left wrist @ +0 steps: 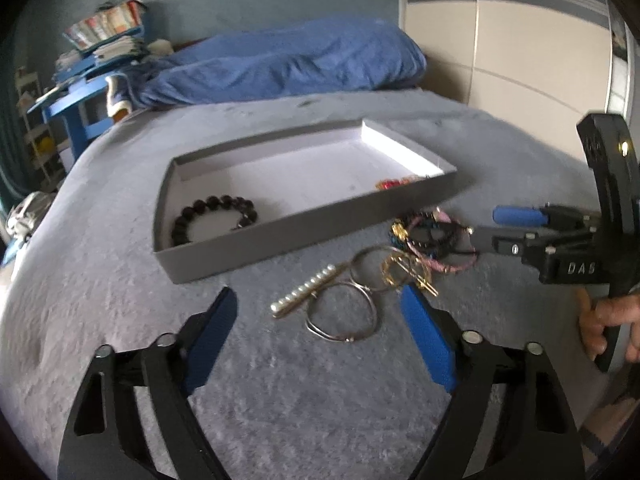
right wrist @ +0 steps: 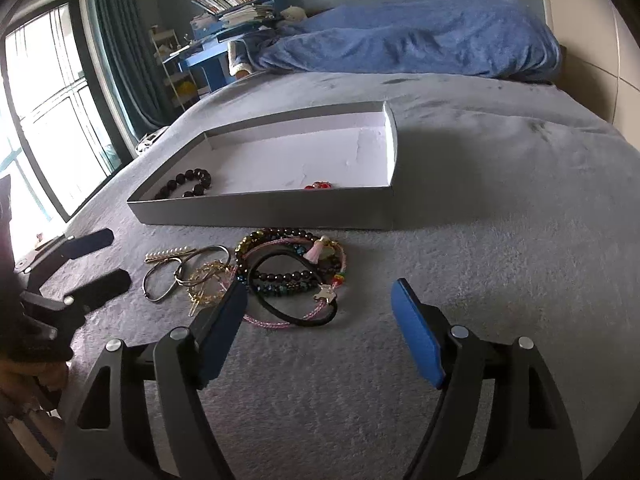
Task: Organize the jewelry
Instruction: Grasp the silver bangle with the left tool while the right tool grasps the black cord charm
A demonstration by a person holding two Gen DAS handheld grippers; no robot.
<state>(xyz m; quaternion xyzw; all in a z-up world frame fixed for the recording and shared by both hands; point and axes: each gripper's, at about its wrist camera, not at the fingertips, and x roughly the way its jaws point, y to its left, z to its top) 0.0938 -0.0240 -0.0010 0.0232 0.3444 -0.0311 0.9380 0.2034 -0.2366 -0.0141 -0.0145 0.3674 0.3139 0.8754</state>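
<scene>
Here, a shallow grey cardboard tray with a white inside (left wrist: pixel 304 232) sits on a grey plush bedspread (right wrist: pixel 500 208). Inside it lie a black round-bead bracelet (left wrist: pixel 214 218) at its left end and a small red-and-gold trinket (left wrist: pixel 390 184) against its near wall. Just in front of the tray, on the bedspread, the remaining jewelry is heaped: a pearl-set bar clip (left wrist: pixel 304 290), thin silver wire hoops (left wrist: pixel 344 316), a gold-coloured chain piece (right wrist: pixel 208 280), and a tangle of dark beaded bracelets, pink cord and a black elastic band (right wrist: pixel 296 276). The left gripper (left wrist: pixel 320 344) hovers above the hoops, jaws wide apart and holding nothing. The right gripper (right wrist: pixel 320 328) is likewise spread wide beside the tangle. White letters "DAS" show on its body.
</scene>
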